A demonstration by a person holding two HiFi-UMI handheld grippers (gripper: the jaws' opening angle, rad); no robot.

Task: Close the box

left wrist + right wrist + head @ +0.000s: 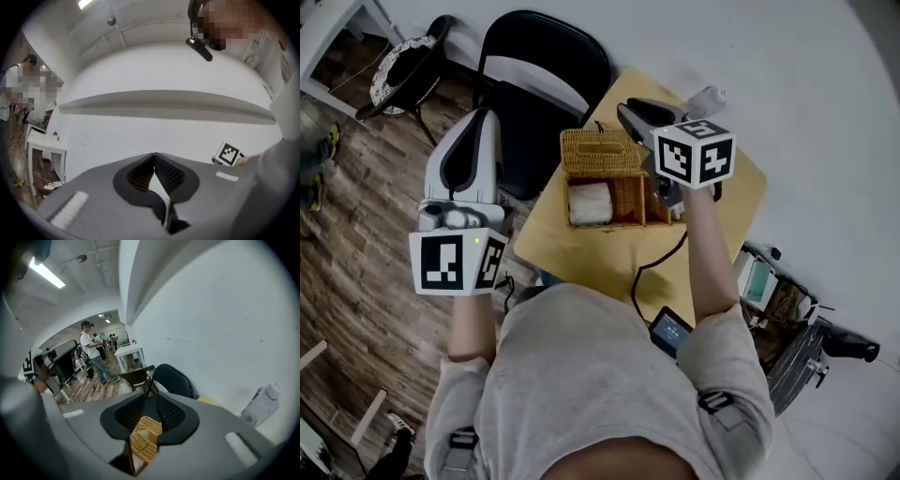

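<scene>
An open wicker box (623, 199) stands on the yellow table (581, 258), with a white roll (589, 202) inside. Its lid (600, 148) is tipped back at the far side. My right gripper (624, 109) hovers above the box's right part, pointing past the lid, jaws shut and empty. In the right gripper view the fingertips (149, 394) meet, and the wicker box (145, 439) shows through the gap behind them. My left gripper (486, 118) is held off the table's left edge, over the floor. It is shut (153, 155) and faces a white wall.
A black chair (546, 75) stands behind the table. A plastic bottle (705, 98) sits at the table's far corner, also in the right gripper view (262, 404). A black cable (652, 262) runs to a device (671, 330). A cart (778, 300) is at right. People (93, 359) stand far off.
</scene>
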